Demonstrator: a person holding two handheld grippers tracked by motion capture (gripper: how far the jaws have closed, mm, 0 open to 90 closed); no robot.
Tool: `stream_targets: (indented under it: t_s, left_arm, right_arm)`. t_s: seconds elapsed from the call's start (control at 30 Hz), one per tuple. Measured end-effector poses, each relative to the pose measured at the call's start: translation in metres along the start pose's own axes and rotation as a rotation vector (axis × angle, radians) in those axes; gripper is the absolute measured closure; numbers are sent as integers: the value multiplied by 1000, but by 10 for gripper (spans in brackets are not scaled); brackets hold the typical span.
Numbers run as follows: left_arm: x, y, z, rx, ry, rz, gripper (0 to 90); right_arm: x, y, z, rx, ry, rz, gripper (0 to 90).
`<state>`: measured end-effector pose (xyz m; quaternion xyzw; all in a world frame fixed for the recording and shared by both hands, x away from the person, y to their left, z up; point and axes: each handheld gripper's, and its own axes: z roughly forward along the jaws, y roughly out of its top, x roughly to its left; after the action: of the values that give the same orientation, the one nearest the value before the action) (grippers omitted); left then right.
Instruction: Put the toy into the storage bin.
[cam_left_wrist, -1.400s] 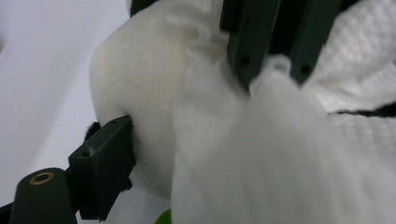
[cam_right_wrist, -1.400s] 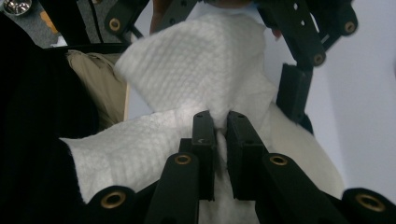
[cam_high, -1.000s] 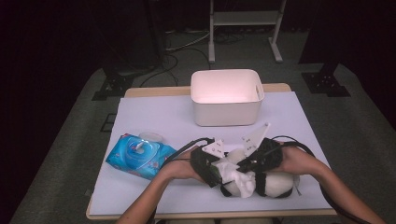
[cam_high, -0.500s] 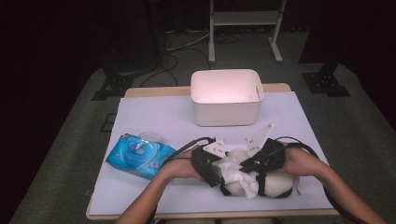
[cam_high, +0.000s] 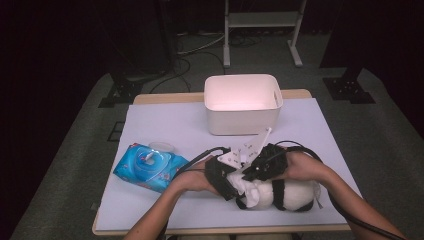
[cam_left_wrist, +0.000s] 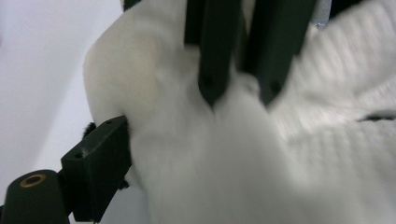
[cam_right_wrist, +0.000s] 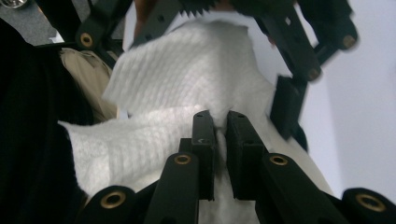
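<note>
Your forearms are bare, no sleeves. Each hand carries a black gripper: the left gripper (cam_high: 227, 181) and right gripper (cam_high: 252, 172) have flat, boxy matte-black jaws with brass-ringed pivot holes and small screw holes. A grey three-cornered plate (cam_high: 239, 152) tops them, and black cables (cam_high: 350, 215) trail back.

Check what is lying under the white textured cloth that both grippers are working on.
Under the white cloth lies a white plush toy with black bands, on the table. The right gripper pinches the cloth; the left gripper holds the plush. The cloth and hands cover the plush's left end.
</note>
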<state>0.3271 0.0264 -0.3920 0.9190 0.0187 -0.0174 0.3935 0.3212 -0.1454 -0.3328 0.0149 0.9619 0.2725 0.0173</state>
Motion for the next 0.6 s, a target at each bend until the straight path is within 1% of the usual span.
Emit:
stream_targets:
  t_s: [0.23,0.27,0.3,0.33,0.43,0.53,0.6]
  left_arm:
    - [0,1,0,6,-1,0,104]
    - [0,1,0,9,-5,0,104]
    - [0,1,0,9,-5,0,105]
    - [0,0,-1,9,-8,-2,105]
    - [0,1,-2,11,-9,-1,105]
    - [1,1,-2,14,-8,3,105]
    - [2,2,-3,13,-7,-2,104]
  right_arm:
    - [-7,-30,-22,-10,-26,77,810]
    - [-8,-34,-26,-4,-33,86,810]
    - [-8,-34,-26,-4,-33,86,810]
    - [-10,-43,-32,5,-44,104,810]
    - [-13,-56,-42,19,-65,137,805]
    - [-16,-67,-51,12,-90,173,799]
    - [-17,-71,-52,2,-91,184,806]
